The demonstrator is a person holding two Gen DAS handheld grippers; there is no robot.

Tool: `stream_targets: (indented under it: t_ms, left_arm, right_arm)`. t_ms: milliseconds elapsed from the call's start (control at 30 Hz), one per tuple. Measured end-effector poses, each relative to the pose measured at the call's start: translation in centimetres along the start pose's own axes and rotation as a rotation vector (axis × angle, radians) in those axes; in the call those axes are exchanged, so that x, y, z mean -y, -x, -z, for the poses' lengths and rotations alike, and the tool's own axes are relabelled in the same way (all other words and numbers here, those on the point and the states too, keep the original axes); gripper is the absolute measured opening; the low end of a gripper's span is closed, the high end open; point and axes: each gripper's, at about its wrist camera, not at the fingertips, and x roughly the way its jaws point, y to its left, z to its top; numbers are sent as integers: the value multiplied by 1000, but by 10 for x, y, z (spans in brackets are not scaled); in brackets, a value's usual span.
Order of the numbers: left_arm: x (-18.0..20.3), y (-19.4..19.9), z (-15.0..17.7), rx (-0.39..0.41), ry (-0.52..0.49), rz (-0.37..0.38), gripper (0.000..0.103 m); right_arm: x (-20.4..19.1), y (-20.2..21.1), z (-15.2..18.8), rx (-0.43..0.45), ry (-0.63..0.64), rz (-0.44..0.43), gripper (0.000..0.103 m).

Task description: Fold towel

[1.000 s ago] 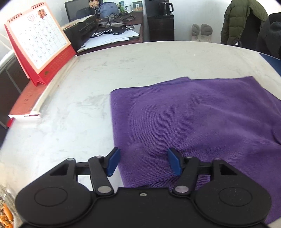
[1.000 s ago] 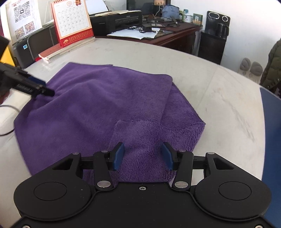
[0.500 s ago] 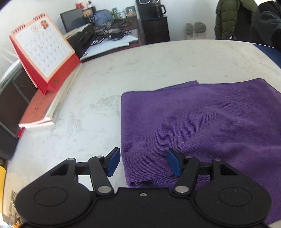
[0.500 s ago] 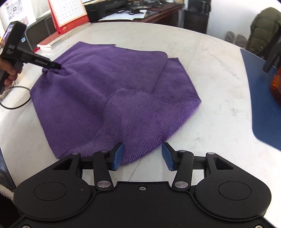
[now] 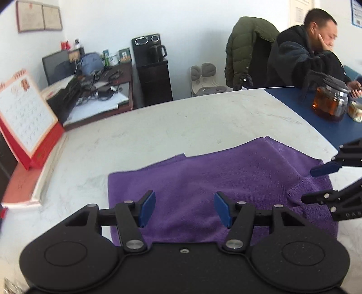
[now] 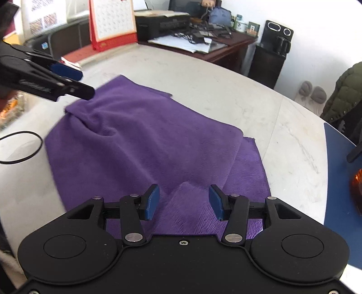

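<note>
The purple terry-cloth towel (image 5: 217,181) (image 6: 144,144) lies on the white marble-patterned counter (image 5: 181,126) (image 6: 226,90), loosely doubled over, with an under-layer showing past the top layer's edge and a small flap turned over at the corner nearest the right wrist camera.

Left hand-held gripper (image 5: 184,209) (image 6: 74,79): blue-padded fingers apart, hanging over the towel's near edge, clamped on nothing. The cloth puckers at its tip in the right wrist view.

Right hand-held gripper (image 6: 184,202) (image 5: 316,183): fingers apart over the turned-over corner, gripping nothing.

Writing: raised letters on the gripper bodies are too blurred to read. The red-based desk calendar (image 5: 25,119) (image 6: 113,22) shows a date grid, illegible. A sheet with QR-type squares (image 6: 43,15) cannot be read.

Against half a second ago: both cameras now sit lower and closer to the towel. The left view has swung right, bringing in a seated man in dark clothing (image 5: 310,47), a glass teapot of amber liquid (image 5: 330,99) on a blue mat (image 5: 316,117), and the right gripper. Finger spacing is unchanged on both.
</note>
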Motion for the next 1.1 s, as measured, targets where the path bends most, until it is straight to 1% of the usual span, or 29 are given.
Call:
stream_targets:
  t_ms: [33, 133, 200, 300, 400, 467, 500, 533, 600, 633, 667, 767, 933, 967, 1000, 1100]
  left_arm:
    - [-1, -1, -1, 3, 4, 12, 55]
    - [-4, -10, -2, -9, 66, 128, 55]
    - [3, -26, 2, -47, 80, 200, 55]
    - [19, -48, 8, -96, 75, 261, 55]
    - [30, -62, 15, -138, 60, 294, 54]
    - [37, -72, 21, -172, 43, 304, 54]
    - [38, -75, 25, -180, 34, 301, 54]
    - [39, -74, 27, -160, 23, 302, 54]
    - [39, -74, 29, -150, 5, 302, 55]
    - [39, -73, 30, -147, -2, 301, 55]
    - [40, -73, 30, -145, -7, 300, 55]
    - [41, -73, 32, -142, -10, 291, 56]
    - [45, -72, 32, -138, -15, 272, 57]
    - [46, -72, 32, -140, -18, 270, 57]
    - [46, -72, 31, -143, -20, 266, 57]
    - [48, -72, 30, -146, -19, 257, 57]
  right_arm:
    - [-1, -3, -2, -8, -1, 5, 47]
    - [-1, -15, -6, -28, -11, 13, 47]
    - [-3, -25, -6, -53, -23, 36, 47]
    - [-6, -33, -6, -70, -56, 47, 47]
    - [-12, -38, -1, -95, -66, 54, 50]
    - [-18, -41, 1, -97, -51, 70, 57]
    - [-20, -41, 2, -93, -43, 83, 57]
    - [-20, -41, 2, -93, -44, 87, 57]
    - [-18, -39, 4, -97, -56, 94, 52]
    - [-17, -37, 6, -97, -56, 101, 39]
    - [-16, -36, 7, -97, -56, 109, 31]
    - [-8, -28, 13, -97, -83, 109, 18]
    - [6, -7, 21, -59, -129, 141, 18]
    - [9, -2, 26, -54, -141, 150, 11]
    - [12, 3, 30, -54, -157, 160, 6]
    - [21, 15, 44, -53, -215, 170, 6]
